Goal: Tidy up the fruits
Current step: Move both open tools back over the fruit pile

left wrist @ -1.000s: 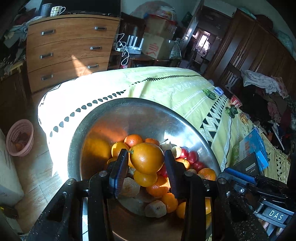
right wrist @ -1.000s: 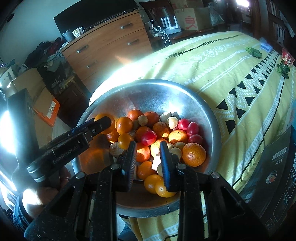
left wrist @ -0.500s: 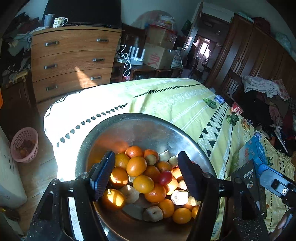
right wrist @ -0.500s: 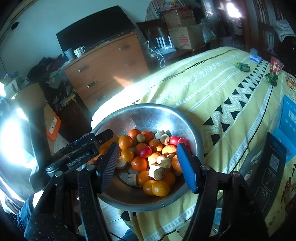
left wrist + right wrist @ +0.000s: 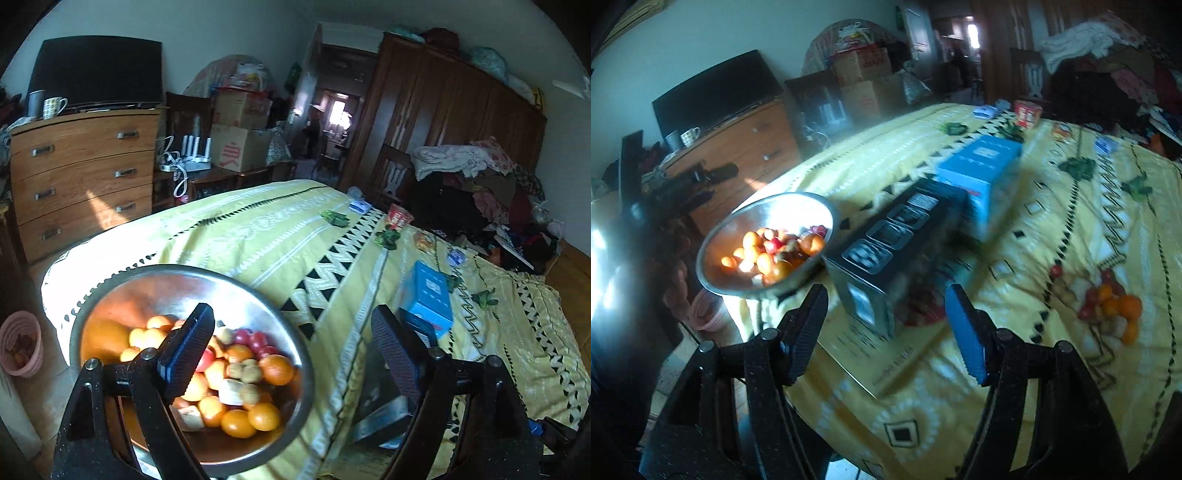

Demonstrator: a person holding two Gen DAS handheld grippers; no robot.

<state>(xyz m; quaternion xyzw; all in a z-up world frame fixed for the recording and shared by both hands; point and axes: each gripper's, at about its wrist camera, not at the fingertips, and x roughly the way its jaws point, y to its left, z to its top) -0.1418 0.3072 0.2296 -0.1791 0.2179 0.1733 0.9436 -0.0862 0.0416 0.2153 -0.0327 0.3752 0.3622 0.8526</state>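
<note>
A steel bowl (image 5: pixel 280 317) (image 5: pixel 827 210) full of oranges (image 5: pixel 275 369), small red fruits (image 5: pixel 255 338) and brownish ones sits at the near corner of the yellow bedspread (image 5: pixel 280 236). My left gripper (image 5: pixel 291 350) hovers above the bowl's right rim. Its jaws are opening wide and nothing is between them. My right gripper (image 5: pixel 886 332) hangs over the bed beside a black box (image 5: pixel 897 243), its jaws also opening and empty. A second heap of mixed fruit (image 5: pixel 1108 306) lies loose on the bedspread (image 5: pixel 1071 229) to the right.
A blue box (image 5: pixel 982 177) (image 5: pixel 428 299) lies behind the black box (image 5: pixel 384 402). Small packets, a red cup (image 5: pixel 399 218) and green items are scattered on the far bed. A wooden dresser (image 5: pixel 81 173) stands at the left, and a pink basket (image 5: pixel 20 347) is on the floor.
The left gripper let an orange go into the bowl, opened and drew back and up. The right gripper opened, pulled away from the bowl and swung right over the bed.
</note>
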